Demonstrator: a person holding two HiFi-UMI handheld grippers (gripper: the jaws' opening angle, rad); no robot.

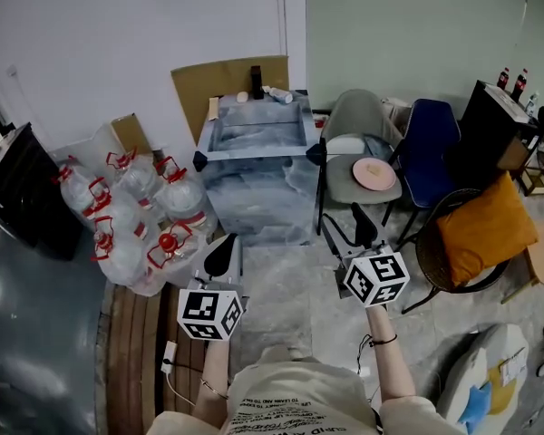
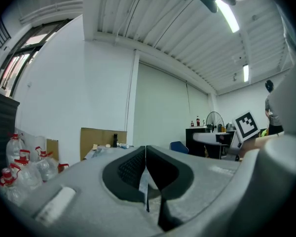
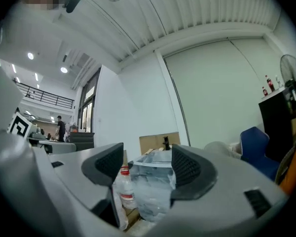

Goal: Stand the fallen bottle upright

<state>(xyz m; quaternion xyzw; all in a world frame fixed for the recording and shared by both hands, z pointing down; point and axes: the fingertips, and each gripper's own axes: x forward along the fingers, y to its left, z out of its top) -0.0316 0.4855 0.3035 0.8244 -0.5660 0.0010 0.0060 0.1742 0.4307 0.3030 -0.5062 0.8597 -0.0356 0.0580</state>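
My left tongs point(image 2: 146, 169) closed, empty; right tongs point(image 3: 147, 163) wide open, empty. Bottle point(image 1: 278, 94) lying on far table point(image 1: 254, 153) looks small, light, probably slippery; I'd grip mid-body, gently.

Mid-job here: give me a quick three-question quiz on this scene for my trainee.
1. True or false: the right gripper is open and empty.
2. What lies on the grey chair? A) pink plate B) cushion C) jug
3. Fill in: the fallen bottle lies at the table's ____ edge as the person sees it, and the left gripper is ____.
Key: 1 true; 2 A; 3 far, shut.
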